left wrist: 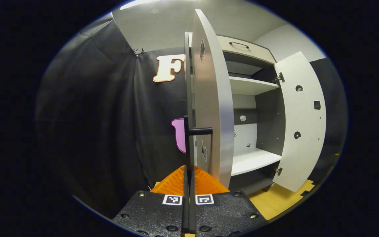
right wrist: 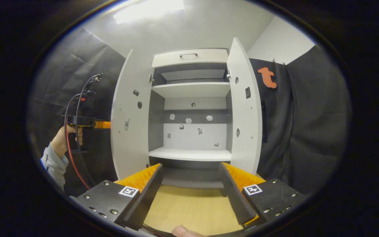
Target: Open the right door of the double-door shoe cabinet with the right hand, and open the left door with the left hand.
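1. Shoe cabinet at 12 o'clock in the right gripper view; both doors swung wide.
2. Left door at 9 o'clock, right door at 3 o'clock; bare white shelves between them.
3. Left gripper: fingers pressed together on the left door's black handle.
4. Right gripper: fingers spread, holding nothing, over the wooden floor.
5. Left gripper body held by a hand at 9 o'clock beside the left door.

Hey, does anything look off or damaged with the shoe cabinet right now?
Nothing stands out. Both doors, left door and right door, hang open and straight; the shelves look level and bare. Small bits dot the back panel, too small to identify.
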Tool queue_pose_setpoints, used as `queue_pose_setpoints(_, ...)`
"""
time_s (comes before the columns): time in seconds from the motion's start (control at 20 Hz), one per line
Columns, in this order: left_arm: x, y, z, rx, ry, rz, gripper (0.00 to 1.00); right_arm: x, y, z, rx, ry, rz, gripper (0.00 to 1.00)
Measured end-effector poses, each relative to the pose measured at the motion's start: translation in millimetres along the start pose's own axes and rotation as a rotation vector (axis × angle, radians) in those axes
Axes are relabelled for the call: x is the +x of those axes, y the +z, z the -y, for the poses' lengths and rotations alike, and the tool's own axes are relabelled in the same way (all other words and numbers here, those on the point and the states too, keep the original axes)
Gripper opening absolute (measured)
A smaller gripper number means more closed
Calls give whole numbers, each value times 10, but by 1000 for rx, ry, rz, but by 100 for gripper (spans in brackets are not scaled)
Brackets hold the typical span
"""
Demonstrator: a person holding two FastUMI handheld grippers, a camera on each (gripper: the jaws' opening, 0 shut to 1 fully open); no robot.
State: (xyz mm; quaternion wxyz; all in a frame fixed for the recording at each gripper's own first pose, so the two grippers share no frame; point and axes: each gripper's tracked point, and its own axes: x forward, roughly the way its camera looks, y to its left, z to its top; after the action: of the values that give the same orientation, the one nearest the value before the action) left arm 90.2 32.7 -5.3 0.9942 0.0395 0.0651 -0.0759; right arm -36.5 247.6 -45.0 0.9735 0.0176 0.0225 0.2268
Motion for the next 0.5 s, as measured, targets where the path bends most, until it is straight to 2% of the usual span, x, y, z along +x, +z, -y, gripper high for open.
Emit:
queue_pose_setpoints(0.25,-128,12,-54,-2,41,33,10,11,-3,70,6,-11,-1,97)
queue_pose_setpoints(0.5,-341,88,-2,-21,59,57,51,25,-11,114,6,-21,-4,97)
